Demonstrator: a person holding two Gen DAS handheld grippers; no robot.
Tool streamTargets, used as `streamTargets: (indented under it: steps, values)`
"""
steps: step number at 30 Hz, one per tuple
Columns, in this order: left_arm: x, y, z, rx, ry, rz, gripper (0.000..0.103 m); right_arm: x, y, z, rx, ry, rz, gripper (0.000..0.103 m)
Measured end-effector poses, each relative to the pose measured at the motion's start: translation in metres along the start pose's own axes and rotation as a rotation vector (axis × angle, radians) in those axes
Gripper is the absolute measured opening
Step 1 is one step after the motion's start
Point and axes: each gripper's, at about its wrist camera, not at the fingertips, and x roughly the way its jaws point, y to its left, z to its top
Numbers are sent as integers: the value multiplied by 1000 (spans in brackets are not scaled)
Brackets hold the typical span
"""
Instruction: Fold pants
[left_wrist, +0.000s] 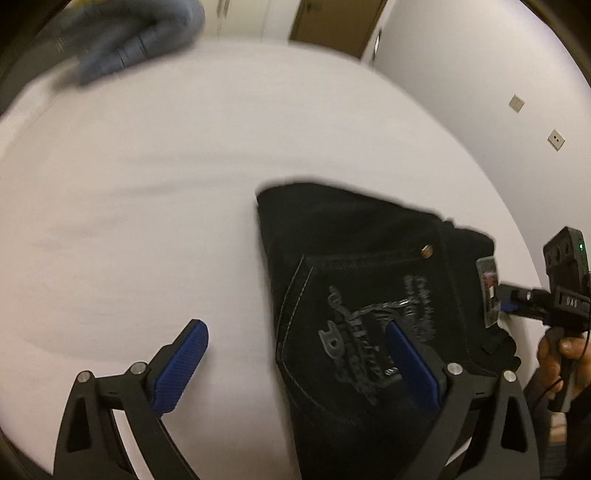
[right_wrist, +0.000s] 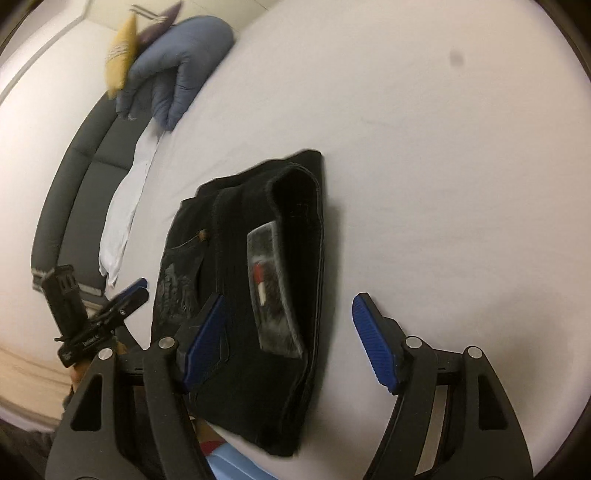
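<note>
Black jeans (left_wrist: 369, 295) lie folded into a compact stack on the white bed sheet (left_wrist: 147, 184), back pocket with grey embroidery facing up. My left gripper (left_wrist: 295, 347) is open and empty, hovering over the stack's left edge. In the right wrist view the jeans (right_wrist: 258, 295) show the waistband and a label on top. My right gripper (right_wrist: 288, 310) is open and empty above the stack's near end. The right gripper also shows in the left wrist view (left_wrist: 509, 299) at the waistband side; the left gripper shows in the right wrist view (right_wrist: 136, 291) left of the stack.
A blue-grey padded jacket (right_wrist: 177, 74) and a yellow cushion (right_wrist: 122, 59) lie at the bed's far end. A white cloth (right_wrist: 125, 206) hangs off the bed's left edge beside a dark bed frame (right_wrist: 66, 206). A wall with sockets (left_wrist: 517, 103) stands behind.
</note>
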Motion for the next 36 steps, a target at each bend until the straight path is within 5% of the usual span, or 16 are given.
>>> streamTargets:
  steps: [3,6,7,9,14,18,23,26,28,31,34,36]
  values:
    - [27,2,0,-10,106,-30,98,14,-2,11,32,-1,42,64]
    - [33,-4,4,3,126,-45,95,35,2,19,28,44,23,38]
    - [33,-6,6,5,129,-51,88,39,4,20,23,48,20,35]
    - [33,-10,9,3,139,-93,55,40,6,20,17,45,18,27]
    - [25,-12,18,-5,141,-106,26,24,23,19,-24,-3,27,16]
    - [4,-17,33,0,102,-137,20,4,44,26,-66,-19,80,15]
    - [-23,-19,76,-4,-1,-181,21,-27,56,66,-78,-78,148,15]
    - [-7,-20,91,2,-2,-183,23,-22,48,93,-68,-77,129,15]
    - [20,-17,93,-6,21,-148,31,-6,33,105,-47,-58,75,18]
    - [64,-6,85,-34,57,-74,57,22,-4,108,44,-28,-97,27]
    - [59,0,75,-59,7,-63,73,11,-17,92,86,-104,-33,42]
    - [46,-7,68,-28,-32,-9,76,-3,-15,79,61,-146,-73,49]
